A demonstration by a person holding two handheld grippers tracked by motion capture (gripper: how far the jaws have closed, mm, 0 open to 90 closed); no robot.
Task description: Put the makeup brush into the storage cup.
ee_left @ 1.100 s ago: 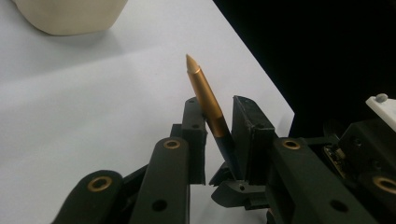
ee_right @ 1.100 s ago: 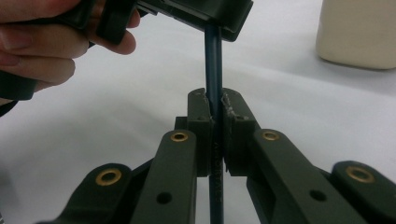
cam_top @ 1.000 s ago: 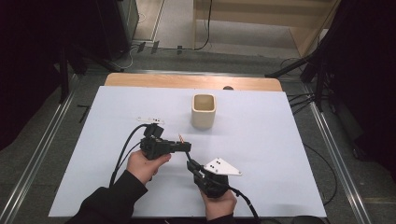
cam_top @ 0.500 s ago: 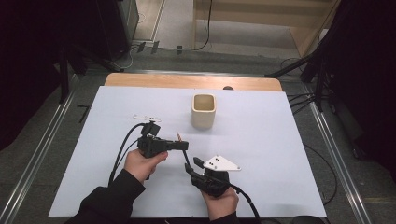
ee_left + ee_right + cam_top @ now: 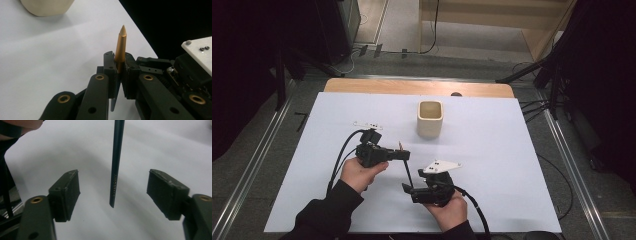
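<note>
Right gripper (image 5: 113, 195) fingers just opened off pen (image 5: 115, 170); white table (image 5: 512, 150), dark room

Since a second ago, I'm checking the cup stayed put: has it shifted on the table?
No. The cup sits at the same spot below the table's wooden back edge, beyond both grippers.

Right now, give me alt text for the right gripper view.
The right gripper stands open, its jaws apart on either side of a dark pen that hangs between them untouched, lower end free. White table lies behind.
</note>
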